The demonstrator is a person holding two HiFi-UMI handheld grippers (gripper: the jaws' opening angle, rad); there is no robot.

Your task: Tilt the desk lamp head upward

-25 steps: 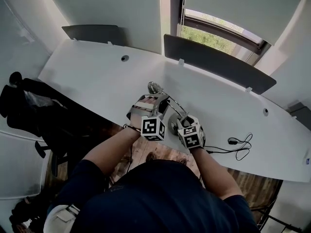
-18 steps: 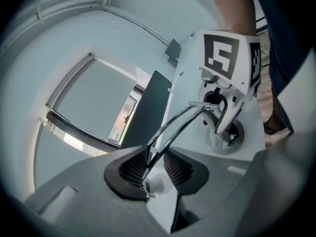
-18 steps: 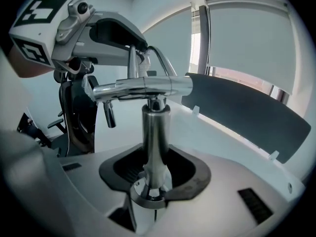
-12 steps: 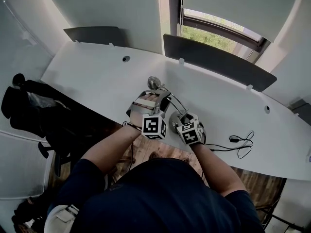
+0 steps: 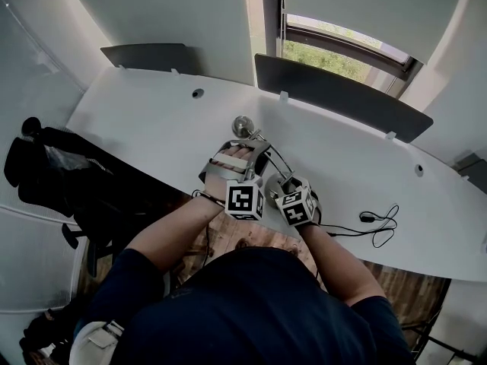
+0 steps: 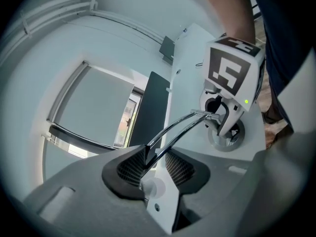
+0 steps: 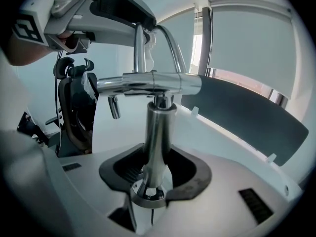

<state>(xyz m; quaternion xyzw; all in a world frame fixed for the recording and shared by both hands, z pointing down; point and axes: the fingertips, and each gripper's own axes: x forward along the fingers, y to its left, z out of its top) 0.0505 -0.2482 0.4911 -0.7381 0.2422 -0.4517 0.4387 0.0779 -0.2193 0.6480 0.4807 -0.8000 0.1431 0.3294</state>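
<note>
A chrome desk lamp stands near the front edge of the white desk (image 5: pixel 152 120). Its round head (image 5: pixel 243 123) points away from me. My left gripper (image 5: pixel 242 155) reaches over the lamp's twin-rod arm (image 6: pixel 175 130) close to the head. The rods run between its jaws (image 6: pixel 150 158), which are opening; the pads do not press on them. Lower down, my right gripper (image 5: pixel 283 187) is shut on the upright lamp post (image 7: pixel 157 132), just above the round base (image 6: pixel 226 136). The post fills the space between its jaws (image 7: pixel 155 171).
A black cable (image 5: pixel 377 226) lies coiled on the desk to the right. Dark divider panels (image 5: pixel 335 97) stand along the desk's far edge below a window. An office chair with dark clothing (image 5: pixel 53 166) stands at the left. The desk's front edge runs just under both grippers.
The lamp head and my left gripper have shifted slightly toward the far side of the desk. The right gripper has stayed on the post.
</note>
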